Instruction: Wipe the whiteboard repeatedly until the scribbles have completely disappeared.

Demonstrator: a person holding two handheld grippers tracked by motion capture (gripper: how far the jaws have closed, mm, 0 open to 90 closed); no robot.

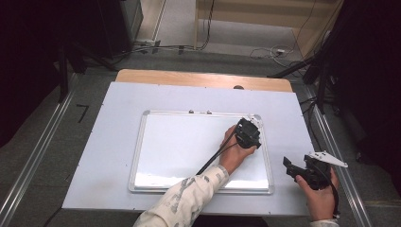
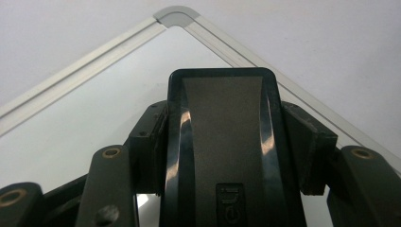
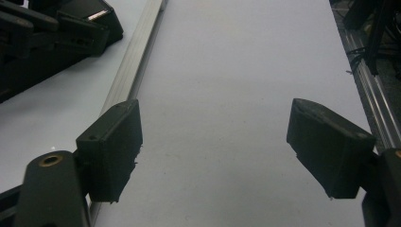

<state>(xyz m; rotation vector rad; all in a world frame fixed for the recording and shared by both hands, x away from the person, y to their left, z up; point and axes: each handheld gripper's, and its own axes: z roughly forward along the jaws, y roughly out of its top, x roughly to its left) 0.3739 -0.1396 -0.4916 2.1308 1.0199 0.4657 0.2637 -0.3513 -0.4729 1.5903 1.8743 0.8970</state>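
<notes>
A white whiteboard (image 1: pixel 189 146) with a silver frame lies flat on the pale table sheet (image 1: pixel 118 99). My left gripper (image 1: pixel 249 130) is over the board's far right corner and is shut on a black eraser (image 2: pixel 222 142) with a grey face, which is clamped between both pads. In the left gripper view the board's rounded corner (image 2: pixel 175 16) lies just beyond the eraser. My right gripper (image 1: pixel 289 166) hovers off the board's right side, open, with bare sheet between its pads (image 3: pixel 113 146). The left gripper (image 3: pixel 52 33) is also in the right gripper view, beyond the board's frame (image 3: pixel 135 56).
Two small dark bits (image 1: pixel 198 112) sit on the board's far frame. A wooden table edge (image 1: pixel 203 78) runs behind the sheet. Metal rails (image 1: pixel 335 156) flank the table, with dark stands and floor cables (image 1: pixel 265 52) beyond. The sheet ends close to my right gripper's right.
</notes>
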